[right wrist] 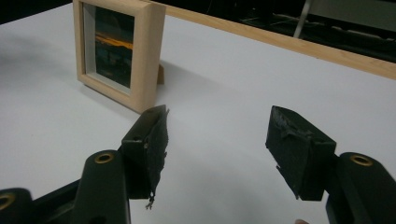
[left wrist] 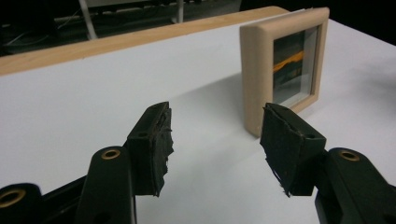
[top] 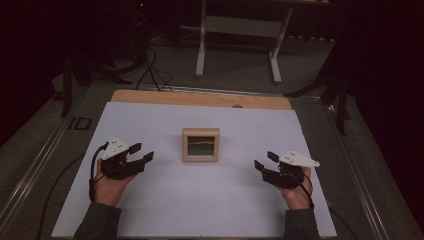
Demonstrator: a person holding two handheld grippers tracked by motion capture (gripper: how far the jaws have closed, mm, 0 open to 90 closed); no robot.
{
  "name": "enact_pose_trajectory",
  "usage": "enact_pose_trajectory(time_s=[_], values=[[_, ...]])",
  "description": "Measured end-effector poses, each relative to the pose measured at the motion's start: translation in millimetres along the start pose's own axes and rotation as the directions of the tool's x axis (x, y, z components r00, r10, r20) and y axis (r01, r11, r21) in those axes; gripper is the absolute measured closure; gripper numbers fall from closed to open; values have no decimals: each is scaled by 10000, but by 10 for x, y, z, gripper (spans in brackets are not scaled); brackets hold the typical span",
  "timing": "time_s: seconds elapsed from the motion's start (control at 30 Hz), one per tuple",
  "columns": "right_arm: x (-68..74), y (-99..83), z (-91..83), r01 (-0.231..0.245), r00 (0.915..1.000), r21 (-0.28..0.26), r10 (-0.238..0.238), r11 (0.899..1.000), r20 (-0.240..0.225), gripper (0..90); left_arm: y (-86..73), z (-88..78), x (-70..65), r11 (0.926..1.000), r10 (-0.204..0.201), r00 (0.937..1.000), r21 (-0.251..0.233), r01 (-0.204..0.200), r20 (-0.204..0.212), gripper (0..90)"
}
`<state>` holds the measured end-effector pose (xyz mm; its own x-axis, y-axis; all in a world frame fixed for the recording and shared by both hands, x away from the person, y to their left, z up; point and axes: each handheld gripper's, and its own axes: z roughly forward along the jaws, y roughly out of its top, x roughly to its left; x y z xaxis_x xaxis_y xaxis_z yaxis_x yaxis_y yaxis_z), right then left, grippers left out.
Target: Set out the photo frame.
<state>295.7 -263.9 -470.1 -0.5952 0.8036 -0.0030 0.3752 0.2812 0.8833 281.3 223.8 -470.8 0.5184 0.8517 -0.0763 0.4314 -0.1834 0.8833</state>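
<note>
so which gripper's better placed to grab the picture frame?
Near even. Left gripper, slightly: open, nearer the picture frame, the frame's side edge just ahead of its jaws. Right gripper is also open but sits a bit farther off.

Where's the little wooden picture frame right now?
In the high view the wooden picture frame stands upright near the middle of the white table, between the left hand-held gripper and the right hand-held gripper, touching neither.

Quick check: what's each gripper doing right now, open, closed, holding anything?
Left gripper: open, holding nothing, apart from the frame.
Right gripper: open, holding nothing.
</note>
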Motion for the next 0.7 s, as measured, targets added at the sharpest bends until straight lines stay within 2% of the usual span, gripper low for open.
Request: enact_pose_trajectory(time_s=[0.27,0.4,0.57,0.7], values=[[-81,-144,-146,-99,9999,-111,100,9999,79,374,-147,-142,57,9999,-99,9999,-94,99,-40,431],[-108,-191,-200,-248,9996,-196,250,9995,94,374,-211,-202,44,10000,36,10000,-60,-36,-93,429],[-167,-261,-289,-530,9984,-400,537,9978,161,374,-278,-288,64,9999,-91,9999,-140,90,-117,426],[-202,-329,-356,-633,9975,-419,645,9971,291,375,-347,-342,92,9999,-120,9998,-23,120,-179,424]])
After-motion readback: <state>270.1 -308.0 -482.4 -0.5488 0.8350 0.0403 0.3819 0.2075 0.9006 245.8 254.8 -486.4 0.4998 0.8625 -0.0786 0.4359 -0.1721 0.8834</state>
